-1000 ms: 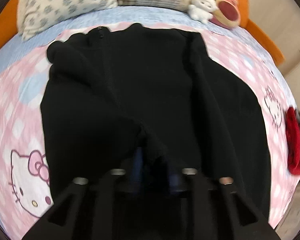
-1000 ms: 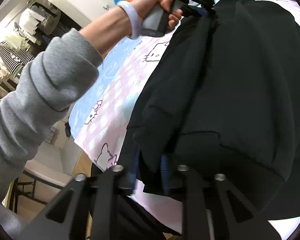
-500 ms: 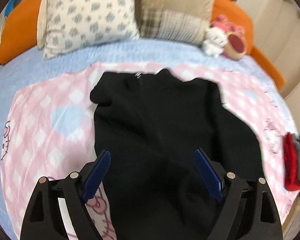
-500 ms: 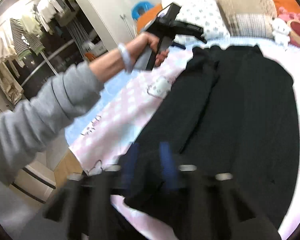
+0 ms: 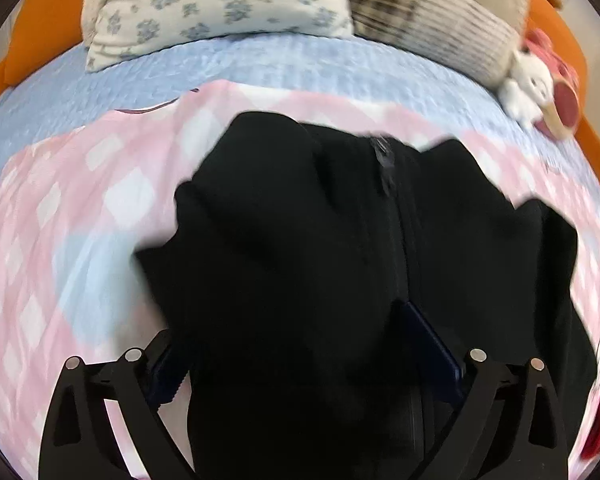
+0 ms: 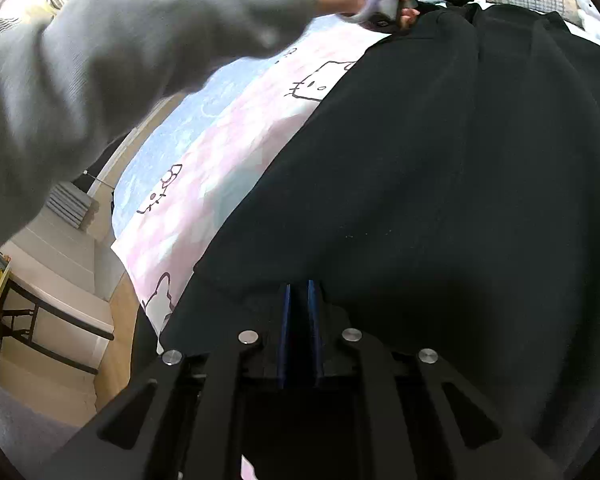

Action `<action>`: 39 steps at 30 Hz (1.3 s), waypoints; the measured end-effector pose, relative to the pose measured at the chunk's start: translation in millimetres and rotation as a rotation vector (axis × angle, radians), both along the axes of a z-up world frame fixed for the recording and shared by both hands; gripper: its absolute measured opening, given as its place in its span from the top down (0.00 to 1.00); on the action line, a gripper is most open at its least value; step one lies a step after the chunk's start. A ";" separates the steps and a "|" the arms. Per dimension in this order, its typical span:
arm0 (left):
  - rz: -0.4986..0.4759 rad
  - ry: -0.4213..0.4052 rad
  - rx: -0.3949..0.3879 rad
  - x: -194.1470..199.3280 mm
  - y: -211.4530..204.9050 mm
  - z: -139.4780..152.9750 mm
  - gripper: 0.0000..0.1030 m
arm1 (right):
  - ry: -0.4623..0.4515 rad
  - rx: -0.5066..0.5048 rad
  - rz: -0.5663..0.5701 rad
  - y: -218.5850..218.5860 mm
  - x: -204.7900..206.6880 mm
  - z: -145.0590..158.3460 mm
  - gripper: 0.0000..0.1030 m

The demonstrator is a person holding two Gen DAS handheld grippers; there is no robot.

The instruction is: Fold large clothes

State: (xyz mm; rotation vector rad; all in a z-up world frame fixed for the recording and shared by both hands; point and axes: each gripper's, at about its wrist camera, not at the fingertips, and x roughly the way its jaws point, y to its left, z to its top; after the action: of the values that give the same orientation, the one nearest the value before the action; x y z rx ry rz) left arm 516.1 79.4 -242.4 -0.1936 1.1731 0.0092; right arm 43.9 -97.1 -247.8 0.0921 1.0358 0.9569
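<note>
- The left gripper [image 5: 300,344] hangs over the near part of the black zip-up jacket [image 5: 340,260], its jaws opening and by now spread wide. The cloth lies between the blue pads [image 5: 168,372], but nothing is pinched.
- Risk on the left: if those jaws shut where they are, they would likely take a thick bunch from the body panel rather than an edge. That would drag the lumped left shoulder further out of line, and the fold would come out crooked.
- The picture there is blurred, so I cannot tell whether the pads touch the fabric or float just above it.
- The jacket lies spread on the pink checked cartoon-cat blanket [image 5: 80,220], collar towards the far pillows [image 5: 220,0], its zip [image 5: 384,168] running down the middle. The left side is humped and rumpled; the right side lies flatter.
- The right gripper [image 6: 299,308] sits at the near hem, fingers drawn nearly together with a fold of the jacket's black cloth nipped between them.
- Risk on the right: this grip is at the very edge of the bed. A pull from here, with the left side loose, could slide the whole garment towards the floor or stretch it askew.
- The dark fabric hides its own creases, so a missed layer is easy.
</note>
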 end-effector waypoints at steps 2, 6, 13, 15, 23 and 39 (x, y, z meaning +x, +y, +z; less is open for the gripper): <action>0.021 0.006 -0.022 4.7 3.7 -1.0 0.04 | 0.013 0.019 0.000 -1.4 1.0 1.9 0.89; -0.031 -0.024 -0.020 -16.5 -3.1 18.8 0.04 | 0.056 0.084 0.006 -16.0 3.5 7.0 0.88; -0.082 -0.027 -0.160 -57.0 11.3 62.9 0.04 | 0.051 0.103 0.053 -17.9 -0.1 23.6 0.67; -0.063 0.002 -0.192 -54.7 16.0 63.3 0.09 | 0.041 0.095 0.058 -11.1 -4.5 23.0 0.66; 0.046 0.132 -0.180 -33.2 21.4 24.7 0.52 | 0.039 0.111 0.042 -15.7 -7.8 24.8 0.62; 0.138 0.122 -0.076 24.6 40.1 27.5 0.87 | 0.042 0.105 0.044 -14.1 -3.2 20.4 0.65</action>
State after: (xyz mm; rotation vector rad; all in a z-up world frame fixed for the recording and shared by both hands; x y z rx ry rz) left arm 540.7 119.5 -214.8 -0.3447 1.2805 0.0991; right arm 40.7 -111.2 -227.4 0.1776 1.0290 1.0534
